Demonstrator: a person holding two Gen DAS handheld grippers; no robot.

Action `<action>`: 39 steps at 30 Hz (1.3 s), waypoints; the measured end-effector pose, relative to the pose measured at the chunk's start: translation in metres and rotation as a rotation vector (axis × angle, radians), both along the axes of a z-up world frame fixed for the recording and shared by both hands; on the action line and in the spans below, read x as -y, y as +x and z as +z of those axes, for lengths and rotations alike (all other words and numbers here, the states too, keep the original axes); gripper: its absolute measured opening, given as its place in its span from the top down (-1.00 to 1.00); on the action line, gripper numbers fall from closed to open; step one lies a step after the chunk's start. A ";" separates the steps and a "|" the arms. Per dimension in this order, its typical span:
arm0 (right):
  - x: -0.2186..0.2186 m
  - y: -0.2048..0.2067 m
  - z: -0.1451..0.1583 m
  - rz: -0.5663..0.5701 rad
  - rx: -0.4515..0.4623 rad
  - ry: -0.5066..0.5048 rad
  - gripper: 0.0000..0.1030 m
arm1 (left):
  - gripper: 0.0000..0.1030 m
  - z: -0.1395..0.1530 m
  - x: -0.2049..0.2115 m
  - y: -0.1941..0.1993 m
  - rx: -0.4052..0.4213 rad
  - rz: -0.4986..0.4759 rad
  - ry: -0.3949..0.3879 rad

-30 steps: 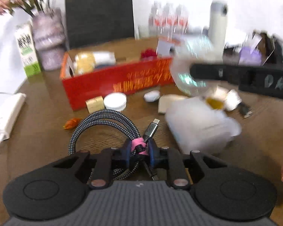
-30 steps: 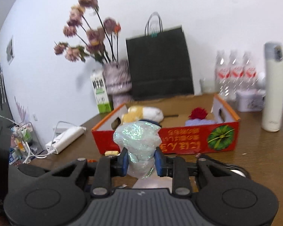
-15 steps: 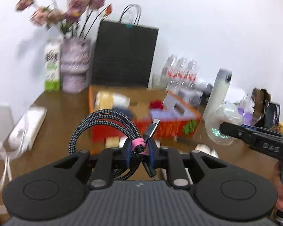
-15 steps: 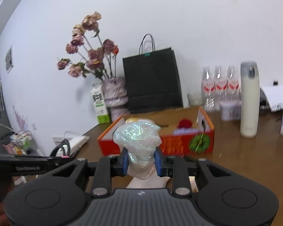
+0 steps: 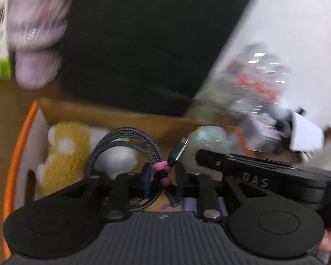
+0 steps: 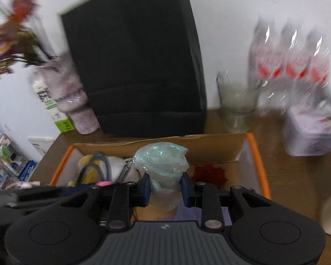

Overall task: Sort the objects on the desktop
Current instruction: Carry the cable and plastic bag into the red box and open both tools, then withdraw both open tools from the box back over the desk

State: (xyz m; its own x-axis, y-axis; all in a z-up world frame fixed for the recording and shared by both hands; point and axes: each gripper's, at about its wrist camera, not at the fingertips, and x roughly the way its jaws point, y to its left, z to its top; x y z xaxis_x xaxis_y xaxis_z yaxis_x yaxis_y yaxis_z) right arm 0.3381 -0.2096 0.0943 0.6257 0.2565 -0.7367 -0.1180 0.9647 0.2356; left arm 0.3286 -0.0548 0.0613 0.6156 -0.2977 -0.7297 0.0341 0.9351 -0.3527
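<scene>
Over the orange-rimmed cardboard box [image 6: 257,154] both grippers sit side by side, jaws opening. Best to let pads clear fully before pulling back, else items snag. Right gripper [image 6: 165,186]: crinkly iridescent plastic bag [image 6: 163,163] between jaws, soft, will flop. Left gripper [image 5: 163,176]: braided cable coil [image 5: 123,145], pink tie at pads, stiff-ish loop w/ metal USB plug. Both above box interior, fuzzy yellow plush [image 5: 66,154] below.
</scene>
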 end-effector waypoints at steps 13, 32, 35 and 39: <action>0.010 -0.025 -0.019 -0.033 0.093 -0.007 -0.56 | -0.57 0.015 -0.024 -0.053 0.302 0.141 0.060; -0.026 -0.376 -0.055 -0.038 0.293 -0.175 -0.87 | -1.00 -0.050 -0.044 -0.363 0.255 0.021 0.263; -0.021 -0.397 -0.072 -0.047 0.275 -0.145 -0.87 | -1.00 -0.068 -0.043 -0.365 0.204 0.025 0.285; -0.017 -0.409 -0.074 -0.074 0.321 -0.107 -0.87 | -1.00 -0.074 -0.035 -0.370 0.213 0.036 0.351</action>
State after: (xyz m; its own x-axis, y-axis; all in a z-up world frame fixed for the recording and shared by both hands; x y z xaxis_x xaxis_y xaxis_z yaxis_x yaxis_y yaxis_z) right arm -0.0706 -0.1925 0.0199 0.8441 0.1339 -0.5192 -0.0988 0.9906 0.0947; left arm -0.0412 -0.0195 -0.0125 0.7692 -0.0286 -0.6384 0.0369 0.9993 -0.0003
